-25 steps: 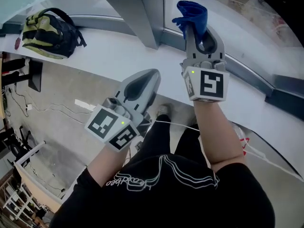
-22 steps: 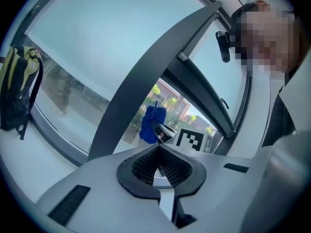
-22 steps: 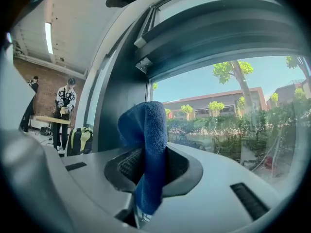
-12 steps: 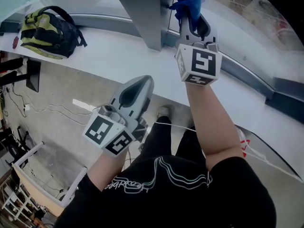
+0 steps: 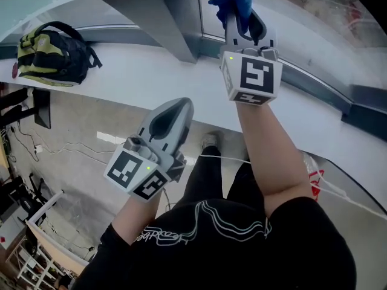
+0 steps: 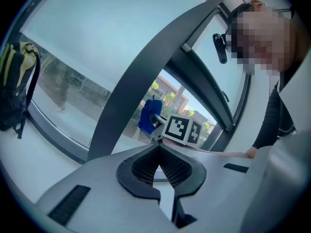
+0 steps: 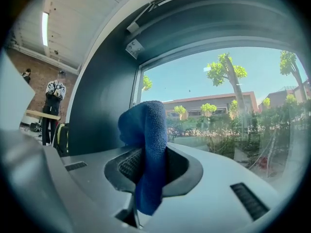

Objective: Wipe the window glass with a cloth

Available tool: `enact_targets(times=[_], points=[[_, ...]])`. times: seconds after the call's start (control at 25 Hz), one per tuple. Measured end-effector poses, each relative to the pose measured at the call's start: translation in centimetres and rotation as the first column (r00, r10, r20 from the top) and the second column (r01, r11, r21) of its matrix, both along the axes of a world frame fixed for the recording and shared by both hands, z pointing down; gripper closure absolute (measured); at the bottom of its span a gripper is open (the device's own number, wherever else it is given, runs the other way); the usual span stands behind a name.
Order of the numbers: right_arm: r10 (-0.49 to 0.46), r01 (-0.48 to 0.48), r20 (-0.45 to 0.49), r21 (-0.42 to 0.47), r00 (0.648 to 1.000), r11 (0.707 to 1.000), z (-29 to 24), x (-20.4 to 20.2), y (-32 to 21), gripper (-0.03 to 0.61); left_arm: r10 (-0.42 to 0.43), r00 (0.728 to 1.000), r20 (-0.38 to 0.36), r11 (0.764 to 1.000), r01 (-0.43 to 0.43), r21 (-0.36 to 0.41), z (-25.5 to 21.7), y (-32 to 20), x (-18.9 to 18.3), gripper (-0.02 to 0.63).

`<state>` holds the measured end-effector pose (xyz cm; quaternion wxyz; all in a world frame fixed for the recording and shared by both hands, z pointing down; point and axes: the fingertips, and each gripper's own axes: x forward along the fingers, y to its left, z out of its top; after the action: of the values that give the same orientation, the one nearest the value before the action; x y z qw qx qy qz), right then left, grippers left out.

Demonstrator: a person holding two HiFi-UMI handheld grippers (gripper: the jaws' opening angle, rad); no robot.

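Blue cloth (image 7: 146, 130): clamped in my right tool (image 5: 242, 24), carried up past window sill (image 5: 139, 71) far edge in the last second, now near window glass (image 5: 302, 17). Left tool (image 5: 179, 106): closed, empty. Wipe imminent, I judge.

Bright daylight floods through the window glass (image 7: 218, 110); fisheye edges curve and darken.

A dark frame post (image 5: 175, 17) bounds the glass (image 5: 314, 14) on its left; a backpack (image 5: 51, 53) occupies the sill (image 5: 151, 77) far left.
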<state>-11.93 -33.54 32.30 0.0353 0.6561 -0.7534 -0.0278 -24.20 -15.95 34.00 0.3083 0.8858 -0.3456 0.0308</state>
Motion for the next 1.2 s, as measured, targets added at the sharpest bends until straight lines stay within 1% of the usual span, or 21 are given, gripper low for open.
enact_targets(times=[0.12,0.32,0.4,0.52,0.68,0.96,1.2], points=[[0.009,-0.009,-0.027,0.007,1.000,1.000,0.0,1.5,0.5,0.514,0.018,1.000,0.001,1.000,-0.018,-0.017,0.9,-0.2,1.3,0.607],[0.025,-0.025,-0.009,0.023,1.000,0.999,0.0,5.3,2.2,0.514,0.038,0.999,-0.017,0.999,-0.039,-0.034,1.2,0.2,4.7,0.607],[0.040,-0.040,-0.005,0.035,0.999,0.999,-0.2,7.2,3.0,0.514,0.055,0.998,-0.004,0.998,-0.055,-0.026,1.4,0.8,6.1,0.607],[0.065,-0.065,-0.001,0.049,0.998,0.997,-0.3,10.1,4.3,0.514,0.076,0.997,0.006,0.997,-0.076,-0.023,1.9,1.8,8.1,0.607],[0.091,-0.091,-0.006,0.043,0.996,0.995,0.1,14.3,6.3,0.514,0.076,0.997,-0.008,0.997,-0.077,-0.028,2.5,3.0,11.1,0.607],[0.138,-0.137,-0.019,0.042,0.990,0.990,0.5,22.5,9.5,0.514,0.110,0.994,-0.026,0.993,-0.111,-0.026,2.5,5.5,18.0,0.607],[0.155,-0.154,-0.016,0.055,0.988,0.987,0.7,28.4,11.9,0.514,0.133,0.991,-0.015,0.991,-0.133,-0.026,3.4,7.6,23.2,0.607]])
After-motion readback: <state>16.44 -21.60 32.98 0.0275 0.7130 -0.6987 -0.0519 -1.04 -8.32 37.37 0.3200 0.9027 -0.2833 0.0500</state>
